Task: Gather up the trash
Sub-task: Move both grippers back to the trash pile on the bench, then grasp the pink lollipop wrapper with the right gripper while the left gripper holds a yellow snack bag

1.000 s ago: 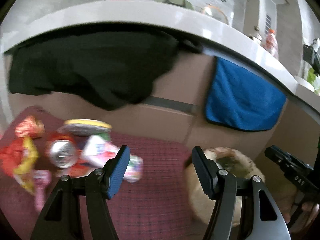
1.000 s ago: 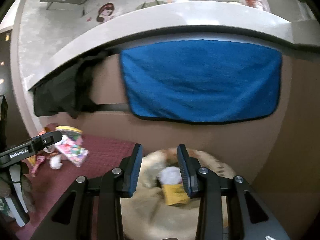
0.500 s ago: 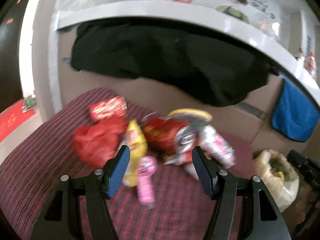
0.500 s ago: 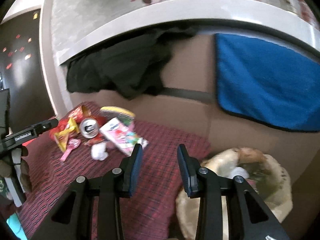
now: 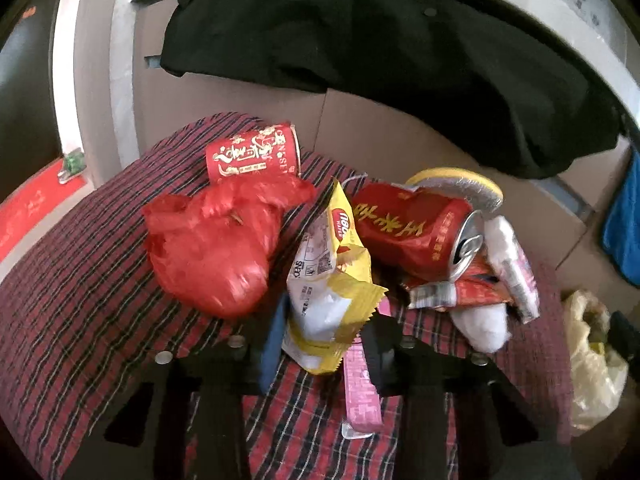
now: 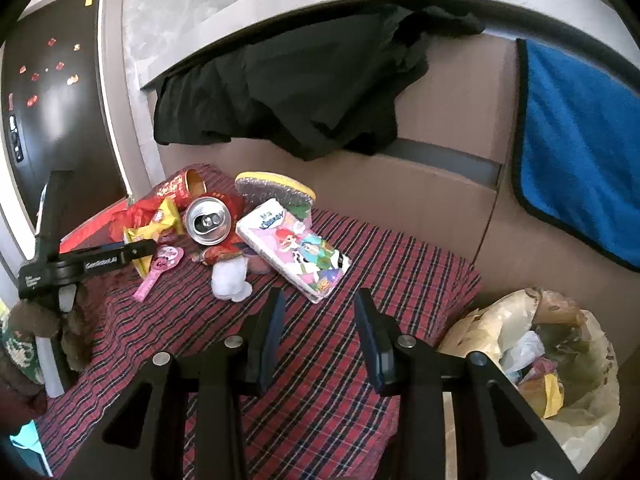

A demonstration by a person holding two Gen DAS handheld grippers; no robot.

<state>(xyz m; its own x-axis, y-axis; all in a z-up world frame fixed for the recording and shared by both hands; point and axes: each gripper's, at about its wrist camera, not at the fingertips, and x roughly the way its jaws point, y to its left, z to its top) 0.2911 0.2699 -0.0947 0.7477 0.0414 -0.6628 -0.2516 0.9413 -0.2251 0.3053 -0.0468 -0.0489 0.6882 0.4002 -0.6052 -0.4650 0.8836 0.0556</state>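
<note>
Left tongs are closed down around the lower end of the yellow-and-white snack wrapper; jaws have just been closing, wrapper is between them and pads look pressed on it, so a grip is judged made. Wrapper is picked at its free edge, probably because that end sticks out of the pile toward the tongs.

Landmark: crushed red can, lying on its side on the plaid-covered worktop. Wrapper is just left of the can, touching it. Red plastic bag sits further left, red paper cup behind that. Pink stick wrapper lies in front of the can, white tissue wad to its front right.

Right tongs are about half open, nothing between them, held over bare plaid well to the front right of the can. Trash bag sits off the worktop's right end, mouth open, partly filled, likely the drop target.
</note>
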